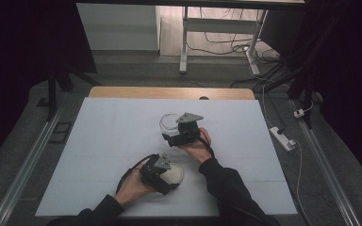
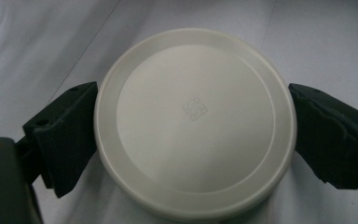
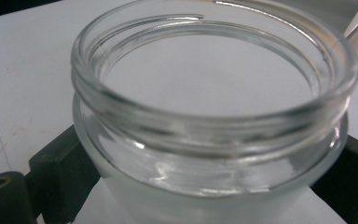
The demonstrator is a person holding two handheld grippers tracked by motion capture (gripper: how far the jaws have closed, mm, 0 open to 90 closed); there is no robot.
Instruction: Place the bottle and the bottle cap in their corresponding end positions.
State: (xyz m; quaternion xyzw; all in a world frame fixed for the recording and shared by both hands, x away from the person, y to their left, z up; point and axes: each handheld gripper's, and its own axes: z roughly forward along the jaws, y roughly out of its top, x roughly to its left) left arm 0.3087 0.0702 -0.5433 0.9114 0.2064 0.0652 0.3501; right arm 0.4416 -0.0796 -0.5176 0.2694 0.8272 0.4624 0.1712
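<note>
A white round lid (image 2: pixel 195 123) is lain flat on the white table (image 1: pixel 103 141), near the person's edge, and is bracketed at its rim by the two jaws of the left gripper (image 1: pixel 166 175), which are spread to its full width and closed against it. A clear glass jar (image 3: pixel 209 116), upright and uncapped, is stood toward the table's middle and is clasped about its body by the right gripper (image 1: pixel 173 128).

We see lid (image 2: pixel 195 122) flat on table (image 1: pixel 113 127), near side, between left gripper (image 1: pixel 162 173) jaws. Jar (image 3: pixel 214 116) upright farther, right of lid, between right gripper (image 1: pixel 181 134) jaws.
</note>
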